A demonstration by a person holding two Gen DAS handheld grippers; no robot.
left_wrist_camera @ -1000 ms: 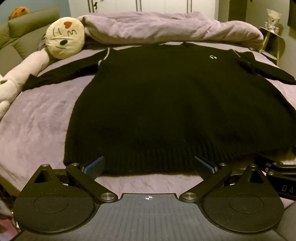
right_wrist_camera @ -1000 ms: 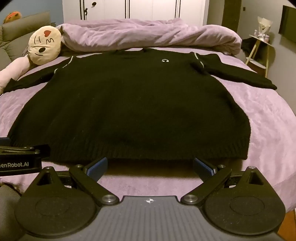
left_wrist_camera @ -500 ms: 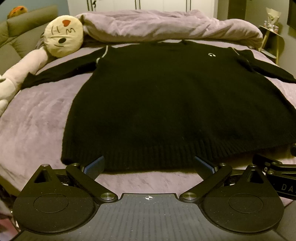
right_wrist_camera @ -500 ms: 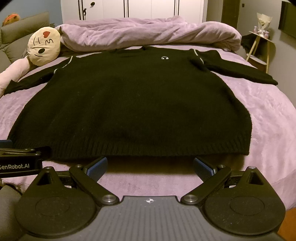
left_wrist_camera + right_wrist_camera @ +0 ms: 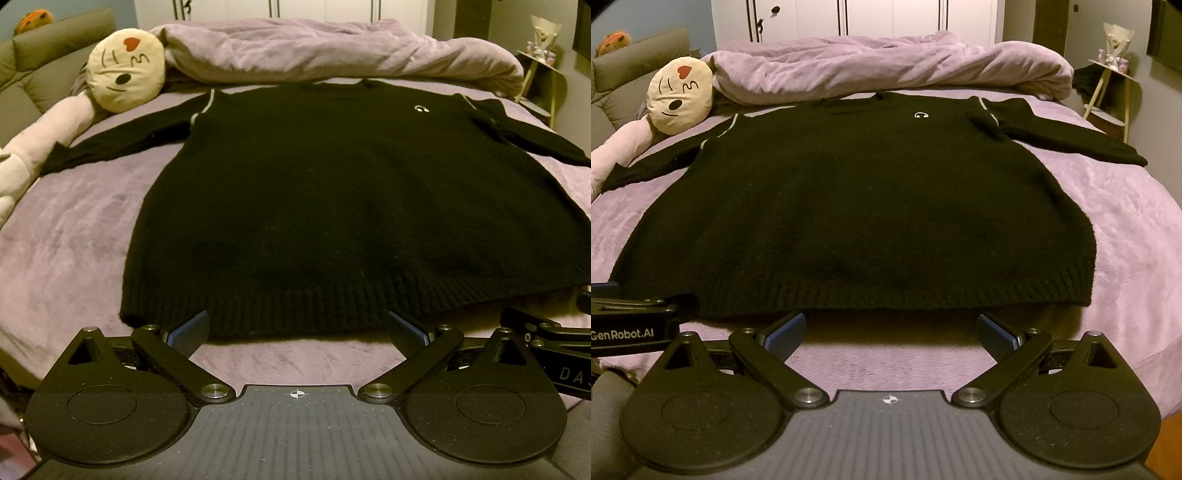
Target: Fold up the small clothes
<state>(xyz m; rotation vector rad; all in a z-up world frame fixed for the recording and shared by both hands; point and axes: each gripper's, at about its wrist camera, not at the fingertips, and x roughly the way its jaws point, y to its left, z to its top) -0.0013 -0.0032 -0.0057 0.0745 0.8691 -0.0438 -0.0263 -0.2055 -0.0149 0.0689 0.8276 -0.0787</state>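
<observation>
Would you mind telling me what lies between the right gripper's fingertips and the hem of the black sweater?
Only bare purple bedspread lies between the open right gripper and the black sweater; the right wrist view shows it.

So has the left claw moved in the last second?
Yes. The left claw has edged right and forward: the sweater hem's left corner now sits further inside its view, while the sweater lies unchanged on the bed.

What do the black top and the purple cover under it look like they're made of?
The black sweater looks like a soft, matte knit, perhaps wool or acrylic: ribbing shows along its hem and the edges look fuzzy. The purple bed cover looks like plush fleece or velvet, with a brushed nap and faint sheen.
</observation>
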